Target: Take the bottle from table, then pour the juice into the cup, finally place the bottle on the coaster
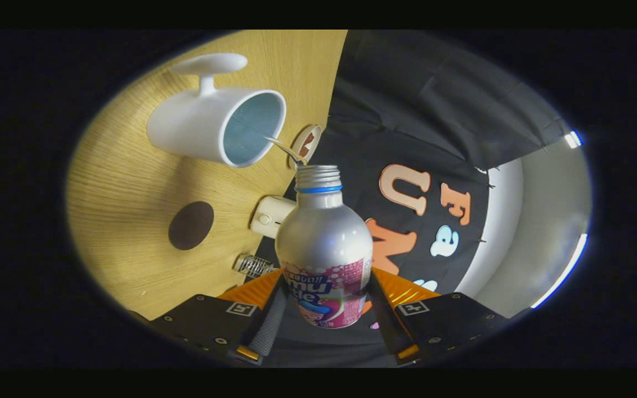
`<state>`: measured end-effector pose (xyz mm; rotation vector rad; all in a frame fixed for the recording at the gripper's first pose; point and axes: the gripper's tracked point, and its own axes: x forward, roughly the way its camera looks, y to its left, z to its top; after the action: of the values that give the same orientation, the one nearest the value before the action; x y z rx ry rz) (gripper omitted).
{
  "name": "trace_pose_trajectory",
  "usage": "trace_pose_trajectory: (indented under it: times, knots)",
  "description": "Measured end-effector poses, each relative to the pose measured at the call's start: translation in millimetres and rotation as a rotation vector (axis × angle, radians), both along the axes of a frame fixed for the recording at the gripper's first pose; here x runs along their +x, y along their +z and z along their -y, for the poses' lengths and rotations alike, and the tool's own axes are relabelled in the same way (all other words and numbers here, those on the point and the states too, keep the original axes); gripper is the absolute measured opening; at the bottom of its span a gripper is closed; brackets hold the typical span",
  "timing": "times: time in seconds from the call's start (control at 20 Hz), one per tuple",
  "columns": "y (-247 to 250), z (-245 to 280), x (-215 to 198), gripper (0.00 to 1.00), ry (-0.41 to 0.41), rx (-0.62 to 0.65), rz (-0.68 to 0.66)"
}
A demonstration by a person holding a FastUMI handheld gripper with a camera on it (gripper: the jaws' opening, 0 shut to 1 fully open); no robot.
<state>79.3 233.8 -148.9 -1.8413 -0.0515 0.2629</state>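
Note:
My gripper is shut on a silver bottle with a pink and blue label, both fingers pressing its lower body. The view is rolled sideways, so the bottle is tipped over. Its uncapped threaded neck points at a white cup with a pale blue inside and a flat disc handle, standing on the wooden table. A thin stream of liquid runs from the bottle's mouth toward the cup's rim. A dark round coaster lies on the table beside the cup, apart from the bottle.
A small white cylindrical object and a small clear ribbed item sit by the table's edge close to the bottle. A round white-rimmed piece lies by the edge beyond the cup. The black booth cloth hangs past the table.

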Motion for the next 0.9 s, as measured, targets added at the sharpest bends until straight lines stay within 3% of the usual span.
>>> trace_pose_trajectory:
  times: [0.9]
  knots:
    - [2.8, 0.6, 0.5, 0.76, 0.023, -0.075, 0.020]
